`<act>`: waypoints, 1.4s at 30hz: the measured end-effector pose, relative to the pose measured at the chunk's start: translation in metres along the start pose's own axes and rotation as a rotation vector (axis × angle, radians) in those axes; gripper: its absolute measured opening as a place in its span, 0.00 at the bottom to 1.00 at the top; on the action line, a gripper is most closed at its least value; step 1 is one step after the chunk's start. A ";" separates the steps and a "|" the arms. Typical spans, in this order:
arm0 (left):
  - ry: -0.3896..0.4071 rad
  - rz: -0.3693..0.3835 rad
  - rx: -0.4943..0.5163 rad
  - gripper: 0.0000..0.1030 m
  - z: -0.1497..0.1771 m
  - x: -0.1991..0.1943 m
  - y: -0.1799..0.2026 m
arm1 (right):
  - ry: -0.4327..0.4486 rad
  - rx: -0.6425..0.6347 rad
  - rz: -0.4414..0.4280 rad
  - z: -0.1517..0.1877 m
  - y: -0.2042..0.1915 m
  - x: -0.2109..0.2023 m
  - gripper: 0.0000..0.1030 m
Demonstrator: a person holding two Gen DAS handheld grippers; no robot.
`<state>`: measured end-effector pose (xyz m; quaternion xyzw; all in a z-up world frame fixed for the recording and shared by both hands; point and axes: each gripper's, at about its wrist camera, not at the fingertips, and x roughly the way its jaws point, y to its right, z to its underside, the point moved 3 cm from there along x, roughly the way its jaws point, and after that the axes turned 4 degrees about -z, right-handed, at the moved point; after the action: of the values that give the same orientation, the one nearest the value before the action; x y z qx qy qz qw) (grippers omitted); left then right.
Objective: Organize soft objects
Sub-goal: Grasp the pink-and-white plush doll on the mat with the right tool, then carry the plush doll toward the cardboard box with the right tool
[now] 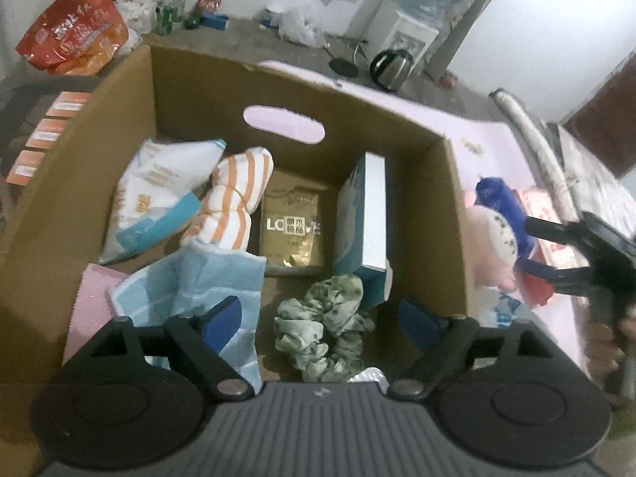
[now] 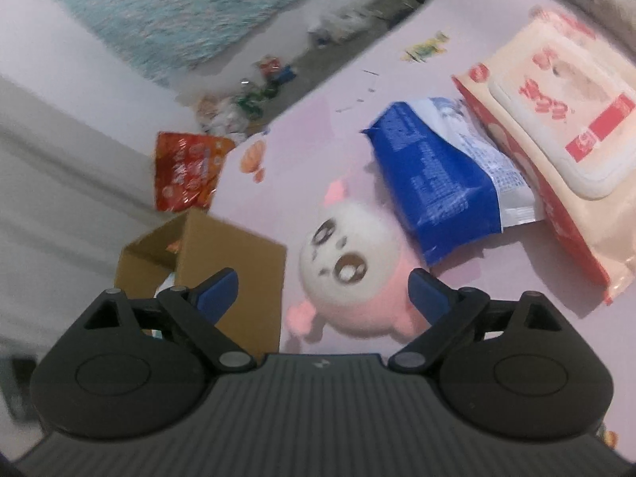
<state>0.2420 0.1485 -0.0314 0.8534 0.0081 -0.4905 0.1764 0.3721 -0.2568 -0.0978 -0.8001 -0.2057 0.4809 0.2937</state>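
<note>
A cardboard box (image 1: 99, 127) holds a green scrunchie (image 1: 326, 326), a light blue towel (image 1: 198, 290), an orange-striped cloth (image 1: 234, 194), a white-blue packet (image 1: 159, 194), a gold pouch (image 1: 292, 226) and a blue-white carton (image 1: 363, 230). My left gripper (image 1: 322, 318) is open and empty above the scrunchie. A pink-and-white plush toy (image 2: 349, 278) lies on the pink table (image 2: 397, 71) beside the box (image 2: 230, 270). My right gripper (image 2: 322, 290) is open, its fingers either side of the plush, and also shows in the left wrist view (image 1: 532, 246).
A blue packet (image 2: 437, 183) and a wet-wipes pack (image 2: 556, 151) lie beyond the plush. A red snack bag (image 1: 71, 28), a kettle (image 1: 391, 67) and a water dispenser (image 1: 413, 24) stand on the floor behind the box.
</note>
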 end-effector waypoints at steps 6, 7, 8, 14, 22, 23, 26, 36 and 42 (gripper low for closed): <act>0.043 0.007 -0.012 0.89 0.005 -0.022 -0.001 | -0.042 0.038 0.078 -0.009 0.007 0.039 0.93; 0.044 0.007 -0.010 0.89 0.006 -0.022 -0.002 | -0.051 0.040 0.089 -0.009 0.008 0.044 0.93; 0.046 0.008 -0.008 0.89 0.008 -0.024 -0.002 | -0.062 0.049 0.091 -0.008 0.010 0.049 0.93; 0.052 0.025 -0.023 0.89 0.017 -0.030 -0.005 | -0.057 0.078 0.063 0.004 0.016 0.056 0.83; 0.086 0.042 -0.016 0.89 0.029 -0.047 -0.003 | -0.059 0.329 -0.270 0.002 0.030 0.020 0.81; 0.088 0.044 -0.012 0.89 0.031 -0.049 -0.001 | -0.054 0.335 -0.311 0.004 0.027 0.012 0.81; 0.108 0.050 0.016 0.89 0.039 -0.059 0.005 | -0.045 0.315 -0.379 0.018 0.013 -0.012 0.81; 0.227 0.100 0.122 0.92 0.093 -0.111 0.021 | -0.082 0.226 -0.610 0.117 -0.042 -0.072 0.82; 0.280 0.085 0.115 0.92 0.123 -0.135 0.015 | -0.175 0.101 -0.644 0.167 -0.091 -0.070 0.82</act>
<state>0.0722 0.1176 0.0302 0.9217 -0.0315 -0.3584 0.1450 0.1880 -0.1862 -0.0525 -0.6343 -0.4483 0.4398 0.4509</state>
